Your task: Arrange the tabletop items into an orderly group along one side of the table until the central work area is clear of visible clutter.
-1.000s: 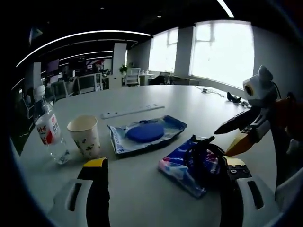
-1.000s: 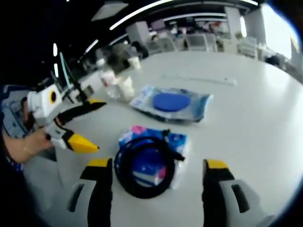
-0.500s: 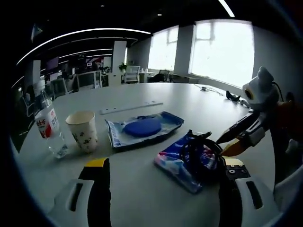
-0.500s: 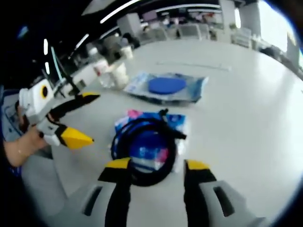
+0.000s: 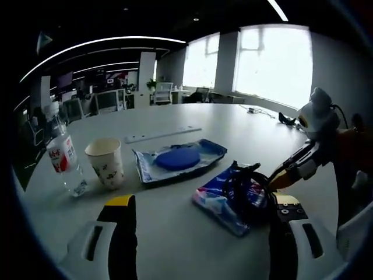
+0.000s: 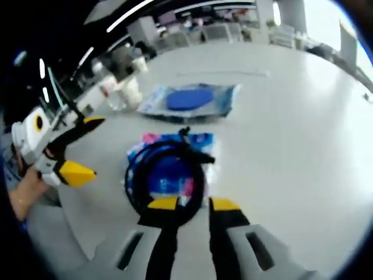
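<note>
Two hand-held grippers work the table: the right hand-held gripper narrows its jaws around the near rim of the black cable coil, apparently to lift it off the blue packet; the left hand-held gripper waits spread. Beyond lie a blue-disc pouch, paper cup and bottle, none blocking.

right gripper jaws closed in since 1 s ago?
Yes. In the right gripper view the right gripper has its jaws much narrower than before, now pinching toward the near edge of the black cable coil on the blue packet.
</note>
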Tool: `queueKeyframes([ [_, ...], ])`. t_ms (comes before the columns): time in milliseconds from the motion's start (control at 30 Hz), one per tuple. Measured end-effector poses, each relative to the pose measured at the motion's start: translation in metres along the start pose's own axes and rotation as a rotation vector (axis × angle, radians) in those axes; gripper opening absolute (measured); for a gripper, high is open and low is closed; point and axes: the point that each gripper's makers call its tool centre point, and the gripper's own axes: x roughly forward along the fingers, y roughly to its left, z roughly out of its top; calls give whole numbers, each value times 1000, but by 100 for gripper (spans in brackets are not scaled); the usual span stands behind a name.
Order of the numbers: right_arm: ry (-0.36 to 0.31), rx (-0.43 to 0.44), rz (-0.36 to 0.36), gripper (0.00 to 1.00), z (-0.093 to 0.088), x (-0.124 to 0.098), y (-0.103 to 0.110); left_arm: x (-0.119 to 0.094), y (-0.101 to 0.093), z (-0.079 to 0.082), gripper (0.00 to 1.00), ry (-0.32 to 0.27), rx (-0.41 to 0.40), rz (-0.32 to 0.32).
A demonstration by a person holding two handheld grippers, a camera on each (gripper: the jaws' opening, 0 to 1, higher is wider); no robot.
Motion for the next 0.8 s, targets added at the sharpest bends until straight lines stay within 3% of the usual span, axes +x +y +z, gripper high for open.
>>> queueKeyframes([
  [67,-5,12,10,6,0,-1,2,-1,0,0,94,2,-2,0],
  [567,23,40,-5,4,0,4,1,-3,1,-1,93,-2,-18,-1],
  [800,14,99,-9,1,1,3,1,-6,4,0,92,-6,-20,4],
])
